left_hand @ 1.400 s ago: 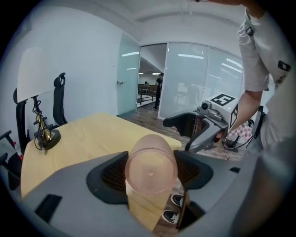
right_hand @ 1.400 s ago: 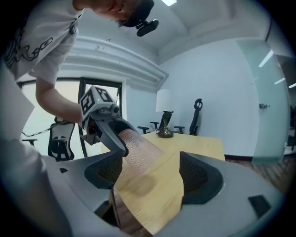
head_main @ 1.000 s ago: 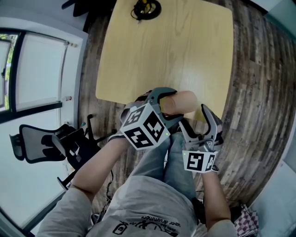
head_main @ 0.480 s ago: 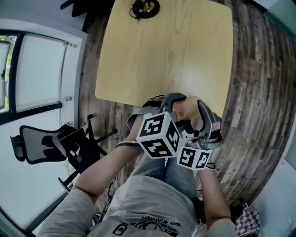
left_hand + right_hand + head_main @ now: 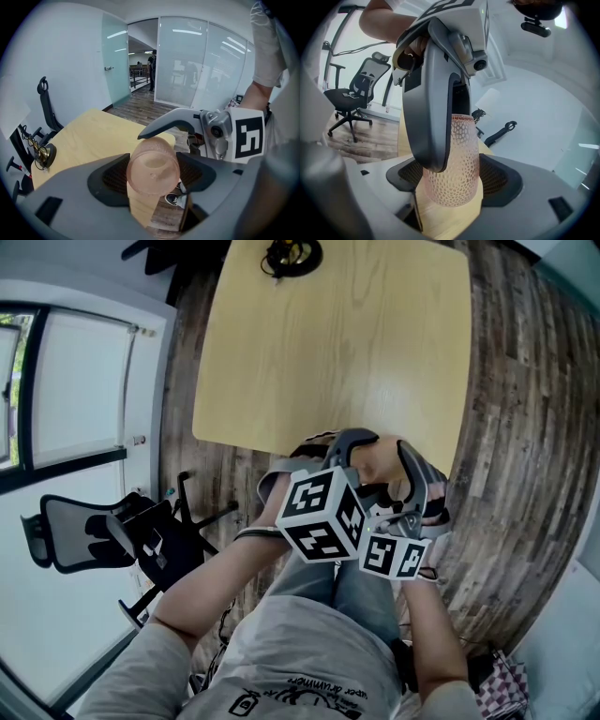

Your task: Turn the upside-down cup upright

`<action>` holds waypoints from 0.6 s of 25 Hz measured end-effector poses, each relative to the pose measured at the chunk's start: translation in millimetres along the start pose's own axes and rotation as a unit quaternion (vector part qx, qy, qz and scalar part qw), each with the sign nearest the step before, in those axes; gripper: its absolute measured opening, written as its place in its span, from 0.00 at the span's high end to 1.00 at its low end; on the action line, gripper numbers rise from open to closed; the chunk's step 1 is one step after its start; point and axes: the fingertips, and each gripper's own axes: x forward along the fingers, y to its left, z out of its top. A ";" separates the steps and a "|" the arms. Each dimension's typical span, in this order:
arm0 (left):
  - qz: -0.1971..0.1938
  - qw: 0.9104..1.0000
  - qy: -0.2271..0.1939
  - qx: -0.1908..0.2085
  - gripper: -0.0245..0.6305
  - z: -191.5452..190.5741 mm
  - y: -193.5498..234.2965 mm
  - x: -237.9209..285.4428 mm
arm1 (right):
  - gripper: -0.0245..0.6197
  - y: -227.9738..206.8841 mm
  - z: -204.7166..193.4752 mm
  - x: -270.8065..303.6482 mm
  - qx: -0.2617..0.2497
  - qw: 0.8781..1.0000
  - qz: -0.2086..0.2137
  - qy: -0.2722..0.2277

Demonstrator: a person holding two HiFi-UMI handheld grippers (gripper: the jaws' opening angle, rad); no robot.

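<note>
A pink translucent cup with a honeycomb pattern is held in the air over the table's near edge, above the person's lap. My left gripper is shut on it; in the left gripper view the cup sits between both pads with its rounded end towards the camera. My right gripper meets it from the other side. In the right gripper view the cup fills the gap between the pads, and a grey finger of the left gripper crosses in front of it.
A light wooden table lies ahead, with a dark tangled object at its far edge. A black office chair stands on the plank floor at the left. The person's legs are below the grippers.
The left gripper has carried the cup rightwards to the right gripper, whose jaws have come round it. Over the last half second hardly anything moved.
</note>
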 end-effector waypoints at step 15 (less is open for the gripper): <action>0.019 0.994 -0.103 0.033 0.48 22.3 -2.0 -6.5 | 0.40 -15.1 1.0 -6.5 0.100 0.994 -0.014 -0.047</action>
